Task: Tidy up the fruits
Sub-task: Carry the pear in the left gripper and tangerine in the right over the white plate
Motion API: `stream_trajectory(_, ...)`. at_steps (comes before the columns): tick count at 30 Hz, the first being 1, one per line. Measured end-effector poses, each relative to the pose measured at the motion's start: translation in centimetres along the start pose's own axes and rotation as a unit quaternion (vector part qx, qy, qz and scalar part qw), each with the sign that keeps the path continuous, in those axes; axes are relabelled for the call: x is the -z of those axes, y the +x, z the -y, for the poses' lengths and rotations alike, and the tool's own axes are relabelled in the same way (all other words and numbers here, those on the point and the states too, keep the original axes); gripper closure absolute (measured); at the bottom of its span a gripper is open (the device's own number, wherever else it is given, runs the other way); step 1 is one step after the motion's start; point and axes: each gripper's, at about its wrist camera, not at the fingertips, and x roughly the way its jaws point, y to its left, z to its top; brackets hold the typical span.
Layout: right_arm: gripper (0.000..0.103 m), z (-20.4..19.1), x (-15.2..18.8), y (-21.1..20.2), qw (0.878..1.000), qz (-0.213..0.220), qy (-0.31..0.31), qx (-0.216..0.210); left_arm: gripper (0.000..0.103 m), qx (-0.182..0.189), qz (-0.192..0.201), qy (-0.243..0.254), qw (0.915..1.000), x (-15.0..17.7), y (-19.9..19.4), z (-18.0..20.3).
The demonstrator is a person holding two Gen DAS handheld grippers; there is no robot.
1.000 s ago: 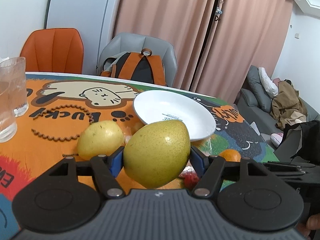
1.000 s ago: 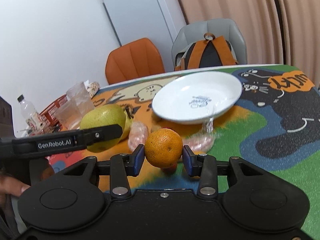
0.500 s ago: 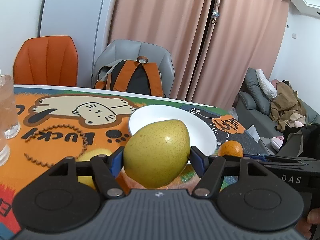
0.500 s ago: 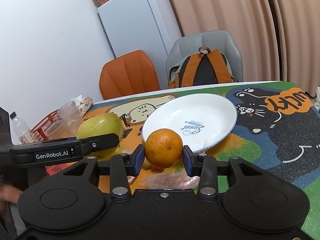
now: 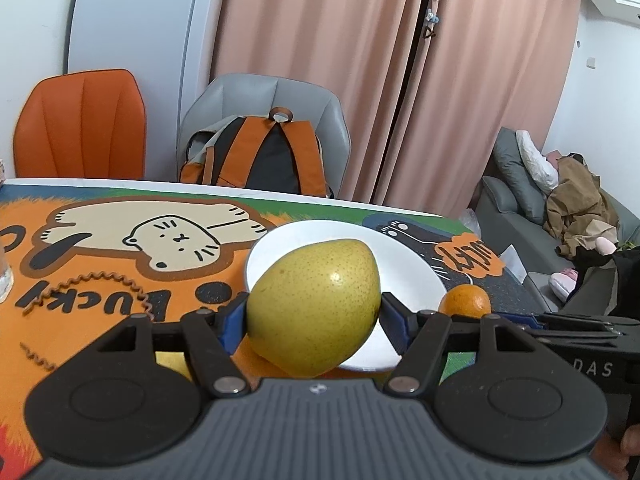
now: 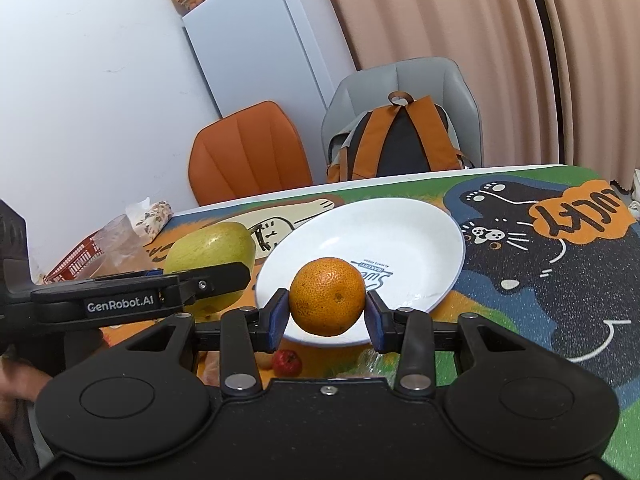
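Pear point(image 5: 314, 306) clamped in left gripper point(image 5: 312, 320), orange point(image 6: 327, 297) pinched in right gripper point(image 6: 326, 318); both held above white plate point(image 6: 420, 240), probably for drop-off.

pear point(image 5: 314, 307) left of orange point(image 6: 327, 297), plate point(image 6: 424, 240) behind

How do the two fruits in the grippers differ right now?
The pear is yellow-green and speckled; the orange is orange with a dimpled peel. The pear is the bigger fruit and tapers toward one end; the orange is smaller and round. The pear sits in the left gripper, whose jaws stand wider; the orange sits in the right gripper. Shared: both are clamped by blue pads, clear of the table, in front of the white plate.
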Motion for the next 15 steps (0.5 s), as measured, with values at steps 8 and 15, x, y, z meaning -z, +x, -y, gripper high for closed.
stream_trajectory(8, 0.065, 0.9, -0.9, 2.2, 1.0, -0.017, -0.006, 0.005, 0.036, -0.003, -0.011, 0.006, 0.9999, -1.1, 3.4, -0.3)
stream_trajectory(15, 0.065, 1.7, -1.6, 4.2, 1.0, -0.028, -0.01, 0.007, 0.036, -0.003, -0.022, 0.009, 0.9997, -1.7, 5.9, -0.6)
